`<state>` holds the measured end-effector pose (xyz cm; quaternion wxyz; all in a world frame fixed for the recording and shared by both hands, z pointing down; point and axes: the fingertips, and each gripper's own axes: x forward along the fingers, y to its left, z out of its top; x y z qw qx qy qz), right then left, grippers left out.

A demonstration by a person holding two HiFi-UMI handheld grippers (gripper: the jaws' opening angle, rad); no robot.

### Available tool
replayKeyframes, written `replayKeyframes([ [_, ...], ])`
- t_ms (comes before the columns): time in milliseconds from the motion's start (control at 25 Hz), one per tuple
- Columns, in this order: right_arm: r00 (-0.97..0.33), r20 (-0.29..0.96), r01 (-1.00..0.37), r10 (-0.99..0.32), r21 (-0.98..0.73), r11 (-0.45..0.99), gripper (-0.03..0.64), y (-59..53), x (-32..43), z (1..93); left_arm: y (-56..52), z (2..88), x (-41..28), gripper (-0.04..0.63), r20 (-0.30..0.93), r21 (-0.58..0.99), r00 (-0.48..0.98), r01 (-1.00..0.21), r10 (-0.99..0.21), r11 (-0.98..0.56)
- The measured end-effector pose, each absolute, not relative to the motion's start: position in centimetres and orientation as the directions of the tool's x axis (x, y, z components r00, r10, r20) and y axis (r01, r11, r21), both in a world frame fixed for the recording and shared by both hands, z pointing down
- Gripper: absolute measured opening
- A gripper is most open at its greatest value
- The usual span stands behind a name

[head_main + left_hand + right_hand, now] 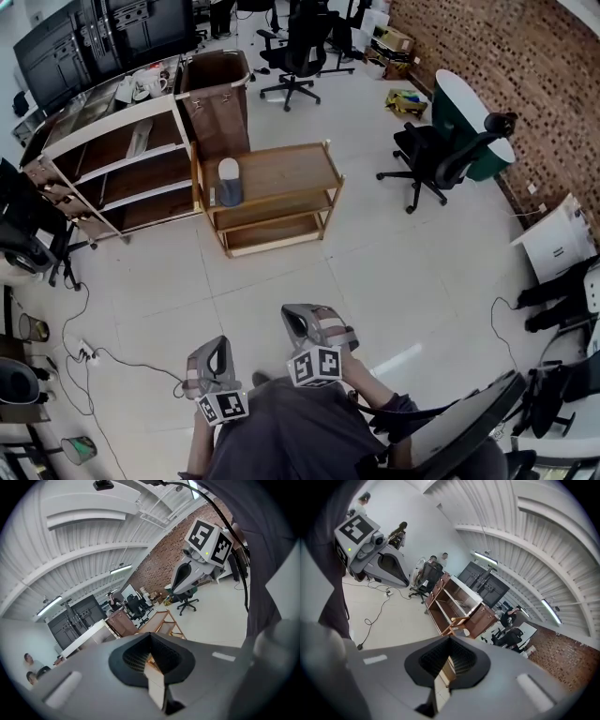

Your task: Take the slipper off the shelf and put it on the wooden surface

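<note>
Wooden cart, slipper atop, head view

The slipper lies flat on the wooden surface, close to its left edge. It looks pale at one end and blue-grey at the other, though it is too far off to be sure. The white-framed shelf stands just beside it, with wooden tiers.

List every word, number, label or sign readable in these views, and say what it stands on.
No text can be read in any view.
Black-and-white marker cubes: square patterns only, no letters or numbers.
White box by the brick wall: a small dark mark, too small to read.
Yellow-green packet on the floor: any print is too small to read.
</note>
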<state>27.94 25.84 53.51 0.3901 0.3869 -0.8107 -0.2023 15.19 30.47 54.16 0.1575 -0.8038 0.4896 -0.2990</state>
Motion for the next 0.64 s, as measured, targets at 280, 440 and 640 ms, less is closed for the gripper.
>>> replayKeyframes([
  [280, -0.403, 0.472, -0.458, -0.784, 0.638, 0.619, 0.002, 27.1, 26.3, 52.8, 31.9, 54.8, 13.8, 0.015, 0.344, -0.535, 0.336, -0.697, -0.877, -0.478],
  [440, -0.406, 0.463, -0.454, -0.788, 0.645, 0.614, 0.002, 27.5, 25.8, 52.5, 32.4, 54.7, 13.7, 0.015, 0.344, -0.538, 0.344, -0.690, -0.873, -0.484],
  [640, -0.408, 0.463, -0.451, -0.787, 0.647, 0.615, 0.002, 28.3, 25.2, 52.6, 33.3, 55.4, 13.2, 0.015, 0.349, -0.531, 0.343, -0.694, -0.872, -0.485],
])
